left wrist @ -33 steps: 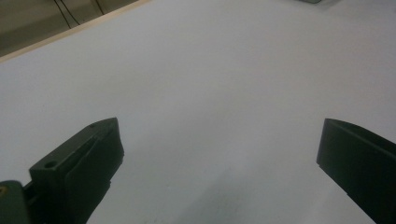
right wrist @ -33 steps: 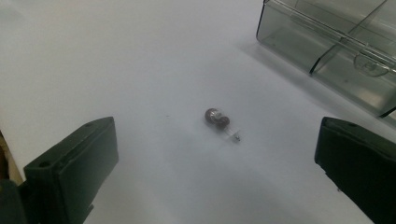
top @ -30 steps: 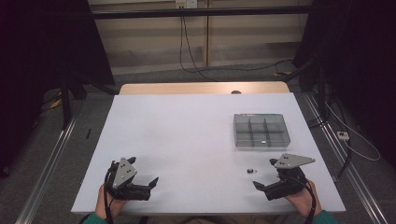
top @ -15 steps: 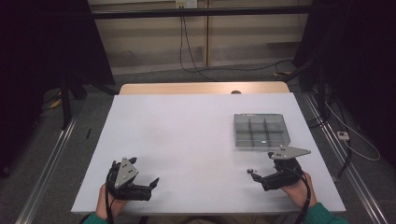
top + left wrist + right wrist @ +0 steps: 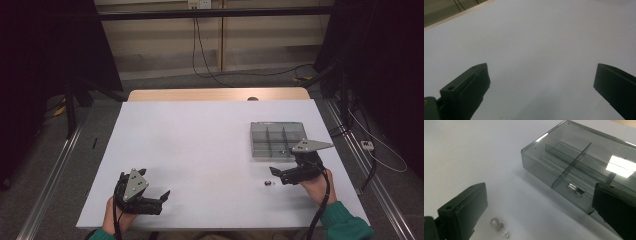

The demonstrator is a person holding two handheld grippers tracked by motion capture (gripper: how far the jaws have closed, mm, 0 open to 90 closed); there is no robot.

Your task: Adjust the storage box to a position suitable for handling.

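Nearest, at the front edge of the white rectangular table (image 5: 200,145): left gripper (image 5: 162,198) held low in a hand, jaws spread wide over bare tabletop, pinching nothing. Over on the right, right gripper (image 5: 273,173) likewise spread wide, empty, hovering low and pointing leftward along the table. Just ahead of its jaws, lying on its side on the white surface: small clear glass bulb with a metal base (image 5: 498,227), untouched, near the inner side of one jaw in the right gripper view. Beyond it, close by but apart: smoked-grey transparent plastic compartment box (image 5: 260,145) with dividers, a small shiny metal piece (image 5: 575,190) resting in its nearest compartment.
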